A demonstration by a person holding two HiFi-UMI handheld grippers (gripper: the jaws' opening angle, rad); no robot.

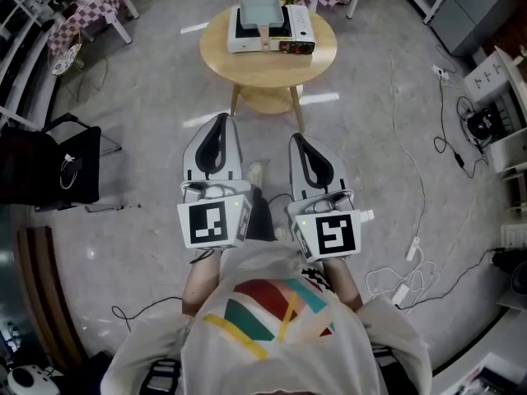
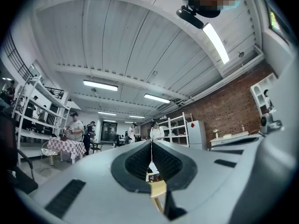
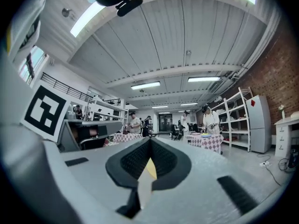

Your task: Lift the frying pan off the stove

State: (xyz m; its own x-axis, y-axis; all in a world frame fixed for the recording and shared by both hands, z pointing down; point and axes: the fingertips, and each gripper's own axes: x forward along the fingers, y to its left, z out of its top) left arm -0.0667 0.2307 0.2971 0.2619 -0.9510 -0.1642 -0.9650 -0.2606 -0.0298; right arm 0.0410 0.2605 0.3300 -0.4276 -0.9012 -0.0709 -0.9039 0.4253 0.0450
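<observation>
Grey polished floor [image 1: 148, 130], round wooden table [image 1: 263, 74], brick wall [image 2: 226, 108], white shelving [image 2: 180, 130], ceiling strip lights [image 2: 100, 85]

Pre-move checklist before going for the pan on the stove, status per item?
1. Frying pan seated on stove: ok, on the round table.
2. Pan handle accessible: ok, it points toward the person.
3. Left gripper empty: ok, jaws together with nothing between them.
4. Right gripper empty: ok, jaws together with nothing between them.
5. Jaws ready to grasp: not ok, both are shut.
6. In reach of pan: not ok, both grippers are held close to the body, well short of the table.
</observation>
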